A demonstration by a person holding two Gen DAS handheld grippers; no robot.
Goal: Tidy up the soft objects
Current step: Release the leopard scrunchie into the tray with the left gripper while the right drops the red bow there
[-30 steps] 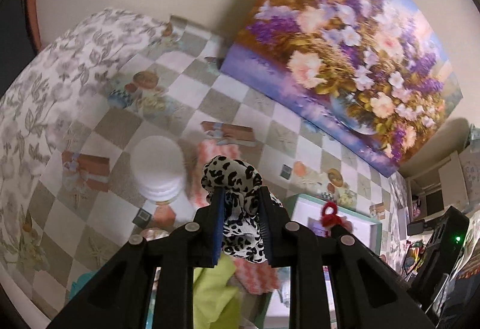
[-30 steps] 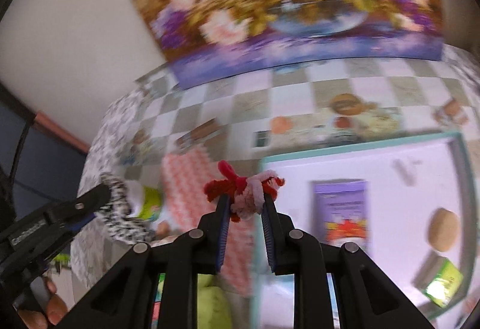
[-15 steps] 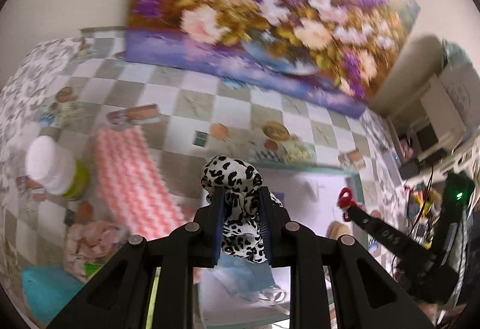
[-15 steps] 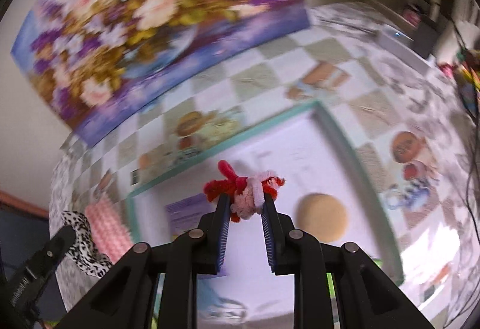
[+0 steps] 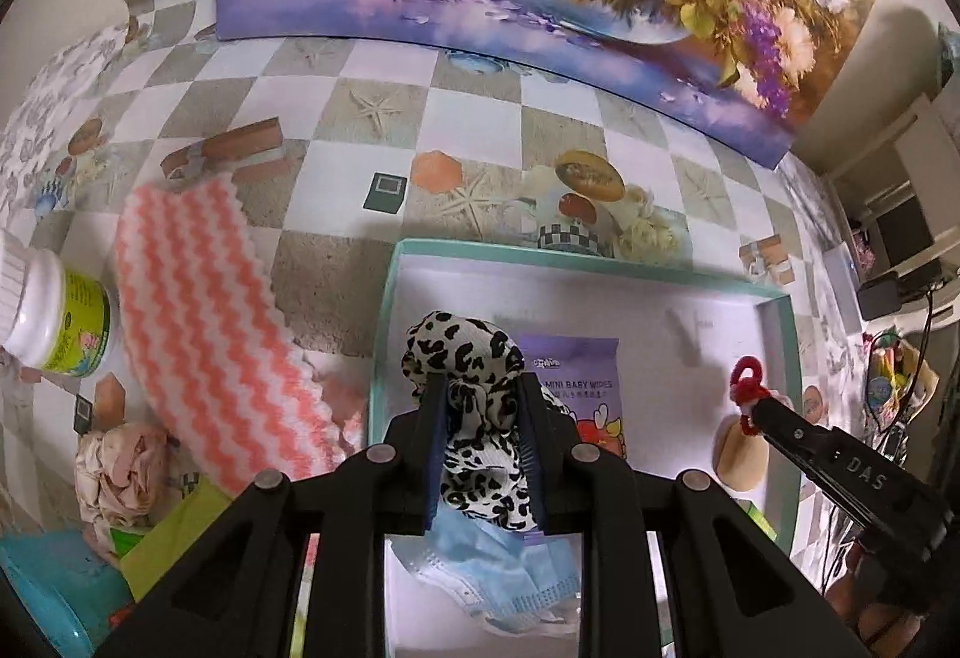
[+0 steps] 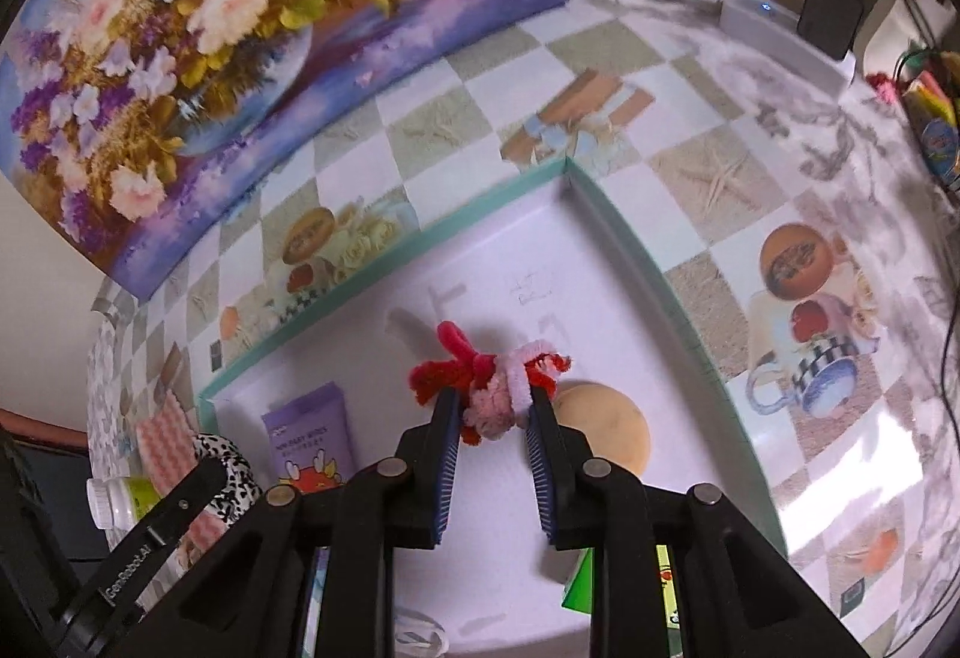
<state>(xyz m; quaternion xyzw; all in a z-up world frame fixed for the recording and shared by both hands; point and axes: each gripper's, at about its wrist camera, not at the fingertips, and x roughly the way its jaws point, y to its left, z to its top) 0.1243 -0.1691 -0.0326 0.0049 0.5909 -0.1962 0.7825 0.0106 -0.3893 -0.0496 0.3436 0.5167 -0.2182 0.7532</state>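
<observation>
Left wrist view: the left gripper (image 5: pixel 483 442) is clamped on a leopard scrunchie (image 5: pixel 465 358), which bunches above the pads and hangs below them. It points steeply down over the near-left part of the teal-rimmed tray (image 5: pixel 384 310), so the drop spot lies straight beneath it. Under the scrunchie sit a purple wipes pack (image 5: pixel 576 364) and, nearer the camera, a blue face mask (image 5: pixel 510 568); both crowd that landing spot. The right gripper (image 5: pixel 750 406) reaches in from the right, holding a red fuzzy piece above a tan sponge (image 5: pixel 741 457). Left of the tray, on the checked surface (image 5: pixel 540 141), lie a pink zigzag cloth (image 5: pixel 204 334), a white-capped bottle (image 5: pixel 48 310), a crumpled beige rag (image 5: pixel 117 472) and a yellow-green cloth (image 5: pixel 174 532), still outside the tray.

Right wrist view: the right gripper (image 6: pixel 495 412) pinches a red-and-pink pipe-cleaner bundle (image 6: pixel 492 382), its length running across the jaws. It hangs over the tray's (image 6: pixel 636 250) middle, with the sponge (image 6: pixel 612 433) just beside and below to the right, and bare tray floor ahead. The wipes pack (image 6: pixel 312 436) is left of it; the left gripper (image 6: pixel 207 469) with the scrunchie (image 6: pixel 231 463) enters at lower left, well apart. A green packet (image 6: pixel 579 580) shows under the right finger. Each hand appears set to release into the tray; the right has the clearer floor
</observation>
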